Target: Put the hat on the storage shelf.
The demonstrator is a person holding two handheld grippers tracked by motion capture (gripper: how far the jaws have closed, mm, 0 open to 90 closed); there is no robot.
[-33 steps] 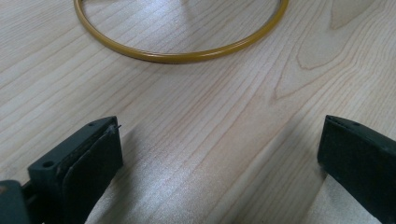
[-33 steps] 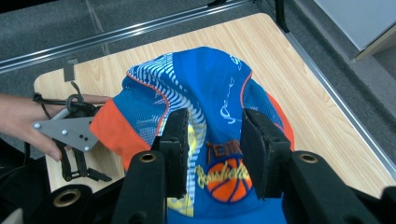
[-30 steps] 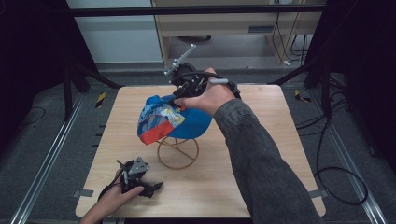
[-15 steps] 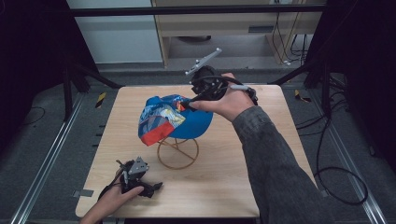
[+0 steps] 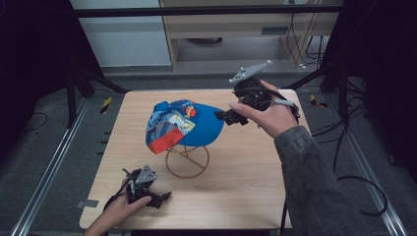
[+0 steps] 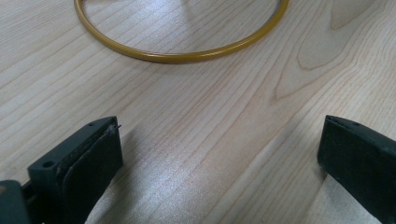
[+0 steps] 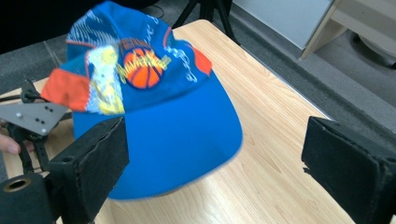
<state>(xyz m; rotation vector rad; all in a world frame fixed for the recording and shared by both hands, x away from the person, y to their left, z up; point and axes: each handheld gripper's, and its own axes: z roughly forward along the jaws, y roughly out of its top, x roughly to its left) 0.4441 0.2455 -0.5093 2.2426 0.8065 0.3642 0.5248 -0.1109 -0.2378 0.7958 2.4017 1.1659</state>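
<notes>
A blue cap (image 5: 189,127) with orange and white patches and a basketball print rests on a gold wire stand (image 5: 187,161) at the table's middle. Its brim (image 7: 180,140) points toward my right gripper (image 5: 232,118), which hovers open just right of the brim, apart from it. My left gripper (image 5: 162,199) lies open on the wooden table near the front left edge, in front of the stand's ring base (image 6: 182,53). The other gripper's grey plate (image 7: 32,116) shows beyond the cap in the right gripper view.
The light wooden table (image 5: 246,187) stands on a grey floor with metal rails at both sides. Black tripod legs (image 5: 88,81) and cables (image 5: 359,182) surround it. A wooden cabinet (image 5: 236,24) stands behind the table.
My right gripper has let go of the cap and drawn back to the right of the brim. The cap has settled on the stand. The left gripper has not moved.
</notes>
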